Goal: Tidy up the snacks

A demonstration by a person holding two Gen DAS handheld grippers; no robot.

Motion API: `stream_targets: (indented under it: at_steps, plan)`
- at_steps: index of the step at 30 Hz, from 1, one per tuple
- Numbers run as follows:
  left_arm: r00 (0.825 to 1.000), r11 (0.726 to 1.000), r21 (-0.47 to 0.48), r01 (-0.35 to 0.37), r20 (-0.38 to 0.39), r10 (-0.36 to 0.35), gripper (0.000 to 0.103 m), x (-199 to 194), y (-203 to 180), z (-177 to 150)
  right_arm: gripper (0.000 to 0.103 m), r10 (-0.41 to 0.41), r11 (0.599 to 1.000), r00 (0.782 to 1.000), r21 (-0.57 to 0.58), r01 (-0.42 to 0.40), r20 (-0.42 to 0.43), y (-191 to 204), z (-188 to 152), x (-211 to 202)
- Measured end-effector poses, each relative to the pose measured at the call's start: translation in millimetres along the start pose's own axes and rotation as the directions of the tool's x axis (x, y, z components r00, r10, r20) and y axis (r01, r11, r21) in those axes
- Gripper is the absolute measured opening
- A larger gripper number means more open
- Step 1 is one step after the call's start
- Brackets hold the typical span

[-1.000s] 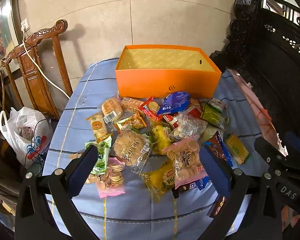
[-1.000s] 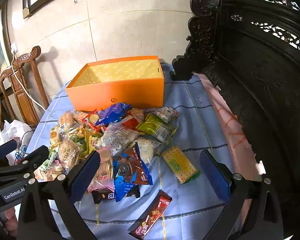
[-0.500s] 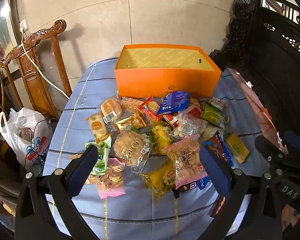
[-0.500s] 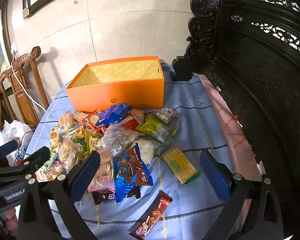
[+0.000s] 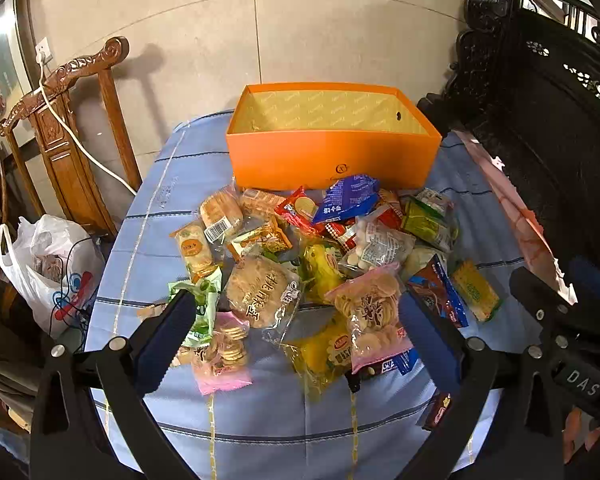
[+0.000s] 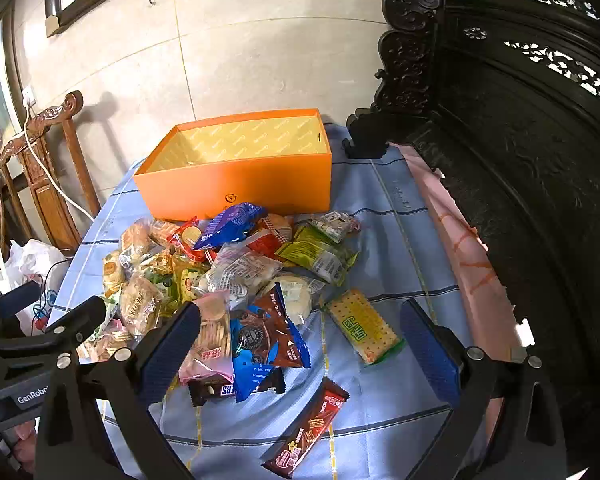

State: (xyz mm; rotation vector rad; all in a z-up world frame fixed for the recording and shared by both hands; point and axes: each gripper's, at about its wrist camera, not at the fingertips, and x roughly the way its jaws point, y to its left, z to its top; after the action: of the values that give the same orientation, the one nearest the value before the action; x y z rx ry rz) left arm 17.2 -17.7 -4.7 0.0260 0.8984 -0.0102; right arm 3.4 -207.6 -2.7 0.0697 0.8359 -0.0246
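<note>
An open orange box [image 5: 332, 156] stands empty at the far side of the blue cloth-covered table [image 5: 152, 240]; it also shows in the right wrist view [image 6: 236, 184]. A pile of wrapped snacks [image 5: 316, 264] lies in front of it, also in the right wrist view [image 6: 236, 280]. My left gripper [image 5: 296, 344] is open and empty, above the near edge of the pile. My right gripper [image 6: 300, 344] is open and empty, over a brown-and-blue packet [image 6: 268, 340]. A yellow cracker pack [image 6: 362, 332] and a red-brown bar [image 6: 308, 428] lie apart from the pile.
A carved wooden chair [image 5: 60, 136] with a white cable stands left of the table. A white plastic bag [image 5: 48, 272] sits below it. Dark carved furniture [image 6: 520, 160] lines the right side. A pink cloth [image 6: 464, 256] runs along the table's right edge.
Both grippers have shifted very slightly; the view has barely changed. Nothing was picked up or moved.
</note>
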Motion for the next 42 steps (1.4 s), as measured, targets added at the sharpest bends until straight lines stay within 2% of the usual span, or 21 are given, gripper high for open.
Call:
stream_targets:
  at_steps: [16, 20, 22, 23, 25, 28, 30, 33, 37, 40, 42]
  plan:
    - [1.000, 1.000, 0.008, -0.005, -0.023, 0.006, 0.099, 6, 1, -1, 0.099, 0.016, 1.000, 1.000, -0.007, -0.016, -0.018, 1, -4, 7]
    - [0.997, 0.998, 0.023, -0.066, -0.046, 0.067, 0.099, 21, 16, -26, 0.099, 0.019, 0.999, 0.996, -0.025, -0.021, -0.082, -4, -29, 29]
    - [0.990, 0.995, 0.020, -0.099, -0.099, 0.100, 0.099, 38, 32, -53, 0.099, 0.015, 1.000, 0.991, -0.016, -0.017, -0.133, -7, -48, 44]
    - [0.982, 0.994, 0.010, -0.111, -0.151, 0.111, 0.099, 53, 43, -73, 0.099, 0.006, 1.000, 0.988, -0.015, -0.009, -0.155, -7, -59, 51]
    - [0.972, 0.990, -0.012, -0.139, -0.191, 0.134, 0.099, 68, 54, -91, 0.099, -0.018, 0.999, 0.982, -0.031, 0.012, -0.189, -6, -82, 66]
    - [0.955, 0.989, -0.038, -0.143, -0.269, 0.128, 0.099, 99, 73, -121, 0.099, -0.038, 0.999, 0.978, -0.003, 0.038, -0.207, -7, -106, 85]
    - [0.956, 0.989, -0.044, -0.140, -0.265, 0.123, 0.099, 109, 76, -128, 0.099, -0.061, 0.998, 0.981, 0.005, 0.063, -0.187, -7, -116, 92]
    - [0.973, 0.993, -0.043, -0.107, -0.211, 0.095, 0.099, 119, 75, -127, 0.099, -0.078, 0.997, 0.980, 0.008, 0.081, -0.182, -6, -126, 101]
    - [0.981, 0.989, 0.006, -0.146, -0.131, 0.146, 0.099, 130, 68, -119, 0.099, -0.084, 0.996, 0.975, 0.014, 0.089, -0.207, -5, -137, 111]
    - [0.985, 0.988, 0.064, -0.140, -0.097, 0.146, 0.099, 134, 59, -110, 0.100, -0.070, 0.994, 0.981, 0.065, 0.083, -0.182, -9, -140, 116]
    - [0.989, 0.991, 0.056, -0.121, -0.076, 0.125, 0.099, 136, 54, -105, 0.100, -0.073, 0.995, 0.985, 0.061, 0.084, -0.159, -8, -139, 118]
